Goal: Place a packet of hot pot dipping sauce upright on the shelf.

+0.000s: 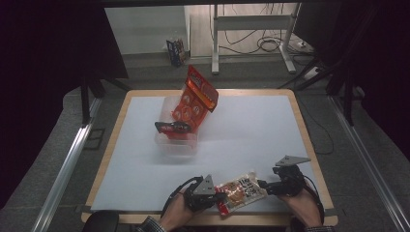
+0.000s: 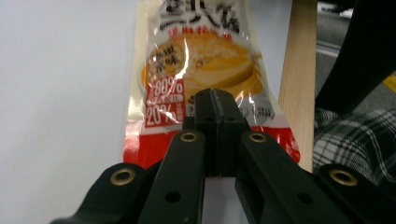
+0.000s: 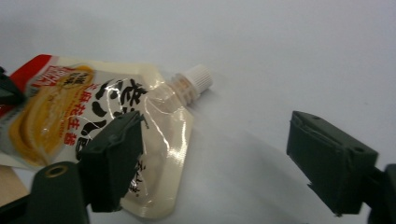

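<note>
- A person stands at the 6 o'clock edge of a white-topped table [image 1: 241, 130], holding a gripper in each hand.
- A flat sauce pouch [image 1: 240, 191] lies at about 6 o'clock, close to the near wooden edge, its white screw cap [image 3: 196, 78] pointing toward the person's right.
- The left gripper [image 1: 212, 195] has its jaws pressed together at the pouch's red bottom end; whether they pinch the film or rest above it cannot be told.
- The right gripper [image 1: 265, 185] has its jaws spread wide, one jaw over the pouch's cap end, the other over bare table.
- Risk: the glossy film may slide or crumple if pushed, and, being so near the edge, the pouch could be nudged off toward the person.
- Risk: closing on the soft body instead of the cap could squeeze the contents.
- Open room: bare table runs from 12 to 3 o'clock; a clear bin [image 1: 176, 140] holding an orange packet [image 1: 193, 104] stands near 11 o'clock, well apart.
</note>
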